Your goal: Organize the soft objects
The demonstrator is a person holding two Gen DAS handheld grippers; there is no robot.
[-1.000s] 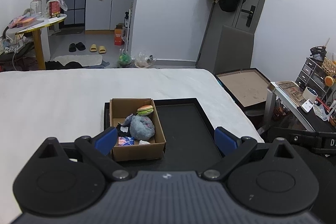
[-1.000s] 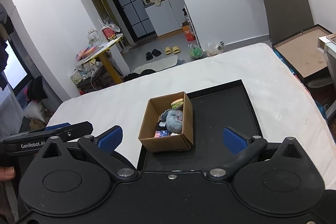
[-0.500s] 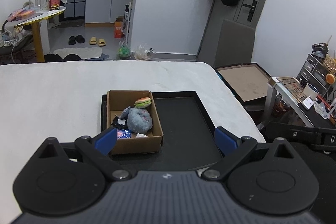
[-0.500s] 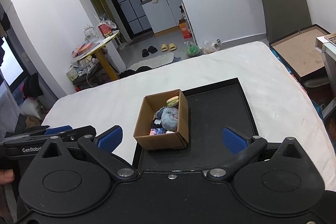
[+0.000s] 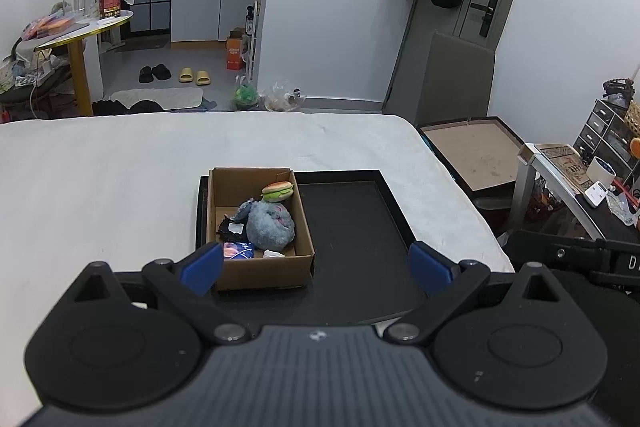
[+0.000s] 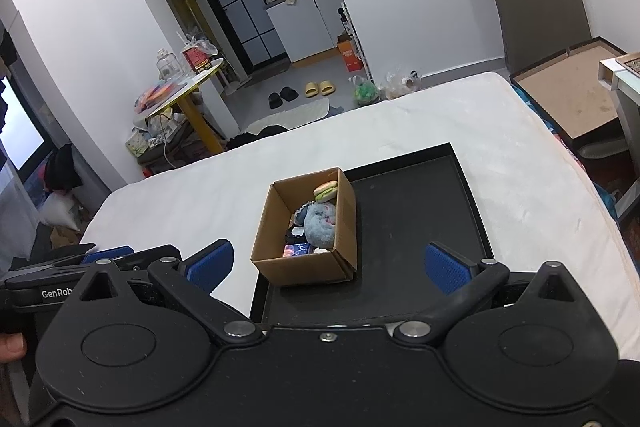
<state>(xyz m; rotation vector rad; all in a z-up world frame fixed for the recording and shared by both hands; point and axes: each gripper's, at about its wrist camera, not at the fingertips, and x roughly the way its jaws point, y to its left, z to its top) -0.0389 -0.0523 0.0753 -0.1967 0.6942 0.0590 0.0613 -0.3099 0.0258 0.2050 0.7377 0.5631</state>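
A brown cardboard box [image 5: 260, 269] stands at the left end of a black tray [image 5: 356, 227] on a white bed. In it lie a small burger toy [image 5: 277, 191], a grey-blue plush [image 5: 270, 225], dark cloth and a blue packet [image 5: 238, 250]. The box [image 6: 306, 267], the burger toy [image 6: 326, 190] and the plush [image 6: 320, 227] also show in the right wrist view. My left gripper [image 5: 316, 265] is open and empty, held back from the box. My right gripper [image 6: 328, 263] is open and empty, above the near end of the tray [image 6: 420, 211].
The white bed [image 5: 100, 179] spreads wide around the tray. A flat framed board [image 5: 472, 155] leans off the bed's right side. A cluttered desk [image 5: 592, 187] stands at the right. A yellow-legged round table [image 6: 188, 91] stands beyond the bed's left.
Both grippers have drifted a little, so the box and tray sit slightly lower-left in the views. Both stay open. Nothing in the box has moved.
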